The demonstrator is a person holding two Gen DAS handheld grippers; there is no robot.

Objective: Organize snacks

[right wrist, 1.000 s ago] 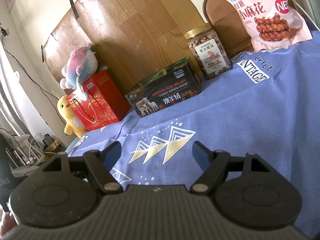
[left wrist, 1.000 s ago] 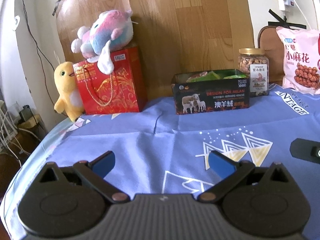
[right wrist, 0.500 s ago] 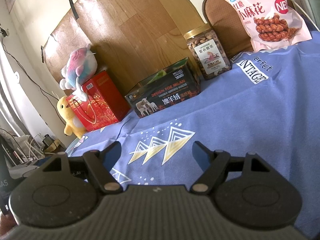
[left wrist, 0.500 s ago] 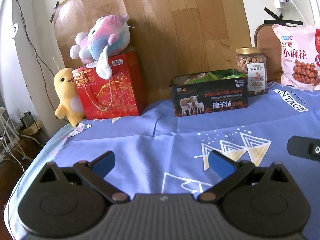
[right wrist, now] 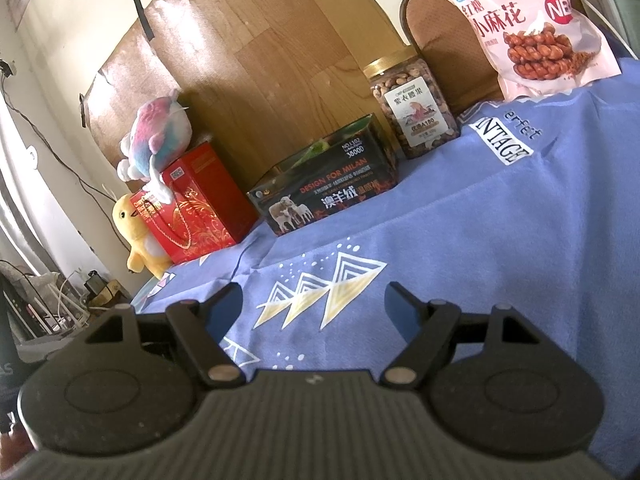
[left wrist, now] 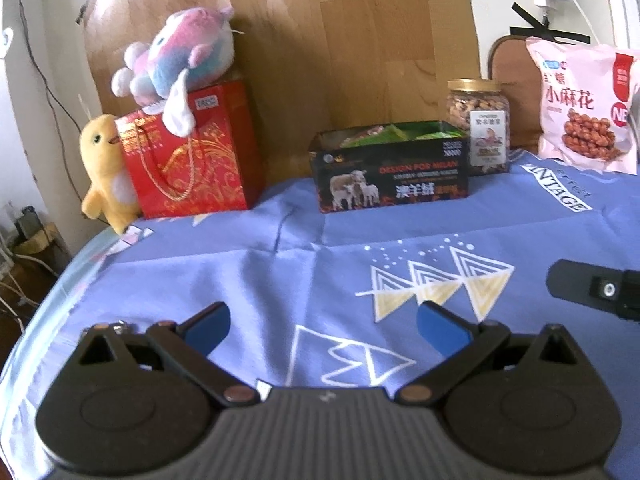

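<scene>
A black open box (left wrist: 390,170) with green snack packets inside stands at the back of the blue tablecloth (left wrist: 280,272); it also shows in the right wrist view (right wrist: 326,192). A jar of nuts (left wrist: 480,126) (right wrist: 412,106) stands right of it. A pink snack bag (left wrist: 580,104) (right wrist: 528,24) leans at the far right. My left gripper (left wrist: 322,322) is open and empty above the cloth. My right gripper (right wrist: 316,304) is open and empty; part of it shows in the left wrist view (left wrist: 596,290).
A red gift bag (left wrist: 188,156) (right wrist: 192,208) with a pastel plush (left wrist: 176,64) on top and a yellow plush (left wrist: 102,168) stand at the back left. A wooden board (left wrist: 320,40) leans behind. The table edge and cables (left wrist: 24,272) lie left.
The left wrist view has drifted slightly left and back, so the box and jar sit a little further right. The right gripper has hardly moved. Both stay open.
</scene>
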